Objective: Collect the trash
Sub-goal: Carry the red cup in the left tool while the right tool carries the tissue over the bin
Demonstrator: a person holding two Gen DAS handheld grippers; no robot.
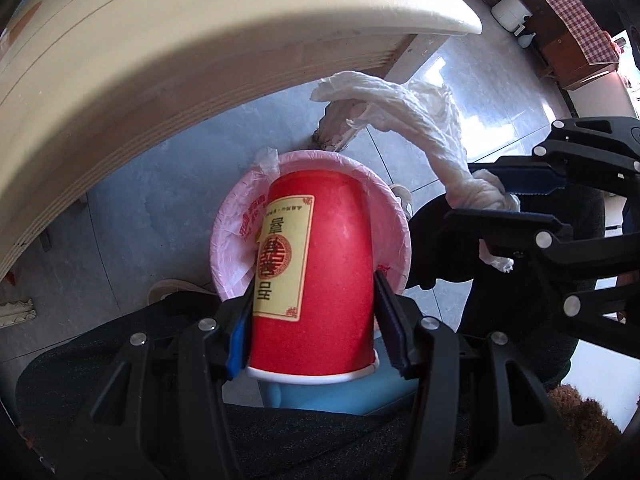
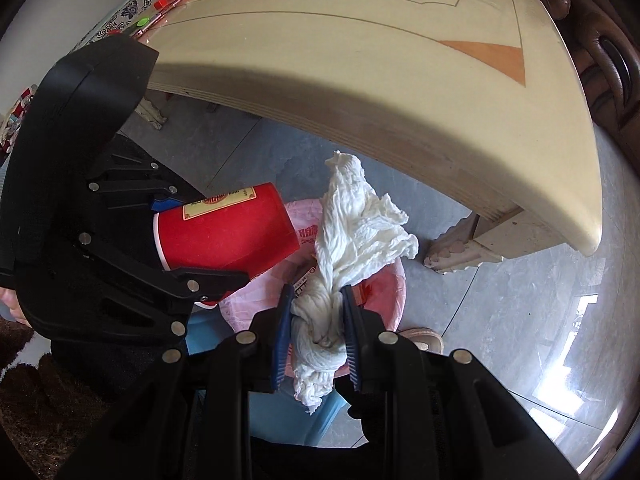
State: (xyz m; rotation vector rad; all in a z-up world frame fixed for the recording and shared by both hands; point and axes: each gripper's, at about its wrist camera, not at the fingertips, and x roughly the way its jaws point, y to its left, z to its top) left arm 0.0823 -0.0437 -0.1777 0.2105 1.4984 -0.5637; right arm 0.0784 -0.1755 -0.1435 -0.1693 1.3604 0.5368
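A red paper cup (image 1: 320,276) is clamped between the left gripper (image 1: 316,320) fingers, held over the pink-lined bin (image 1: 236,240). To its right, a white tissue wad (image 2: 320,320) is pinched within the right gripper (image 2: 316,336).

A red paper cup (image 1: 320,264) with a yellow label and a white rim is being held upside down, its closed end pointing into the bin (image 1: 390,220). The bin is small and round, with a pink plastic bag lining it, and it is sitting on the floor by the table. A white tissue (image 2: 348,236) is all crumpled and twisted, pinched at its lower end, with its loose part sticking up above the bin, just beside the cup
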